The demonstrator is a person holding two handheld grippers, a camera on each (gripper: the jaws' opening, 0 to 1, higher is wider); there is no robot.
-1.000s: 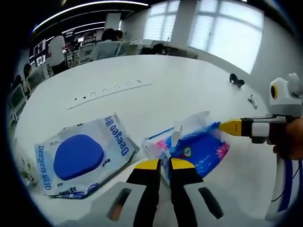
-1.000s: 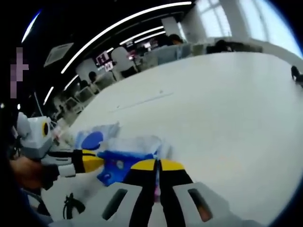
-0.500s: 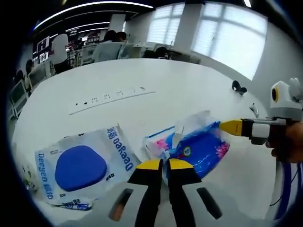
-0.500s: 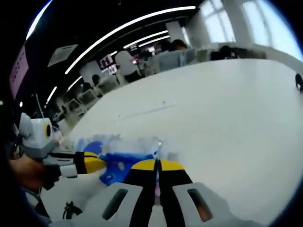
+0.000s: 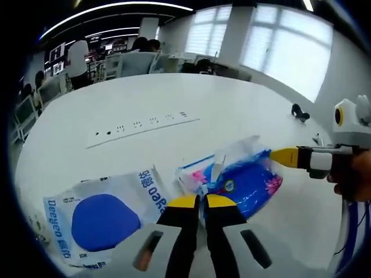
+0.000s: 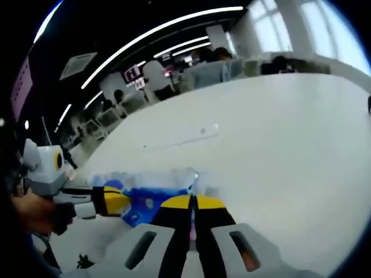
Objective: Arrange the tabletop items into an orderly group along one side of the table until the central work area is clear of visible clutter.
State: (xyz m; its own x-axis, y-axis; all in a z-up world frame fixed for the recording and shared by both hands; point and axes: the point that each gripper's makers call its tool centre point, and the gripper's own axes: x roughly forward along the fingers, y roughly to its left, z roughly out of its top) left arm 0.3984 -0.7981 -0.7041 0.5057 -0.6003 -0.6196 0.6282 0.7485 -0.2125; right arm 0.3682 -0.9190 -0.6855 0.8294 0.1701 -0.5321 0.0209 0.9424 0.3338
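A blue and pink tissue pack [image 5: 246, 180] in crinkled clear wrap hangs between both grippers over the white table [image 5: 174, 98]. My left gripper [image 5: 197, 201] is shut on its near edge. The right gripper [image 5: 284, 156] reaches in from the right, its yellow tips pinching the pack's far corner. In the right gripper view my right gripper [image 6: 193, 202] is shut on the same tissue pack [image 6: 148, 198], and the left gripper [image 6: 116, 200] holds it from the left. A white wet-wipes pack [image 5: 101, 217] with a blue oval lid lies flat on the table, down to the left.
A row of flush sockets [image 5: 145, 123] runs across the table's middle, seen also as the socket strip [image 6: 188, 135]. A small black object [image 5: 299, 111] and a small pale item [image 5: 316, 139] lie near the far right edge. Chairs and seated people line the far side.
Both grippers keep their hold on the tissue pack. The views have shifted: the wipes pack now sits lower and nearer in the left gripper view, and the socket row has dropped closer.
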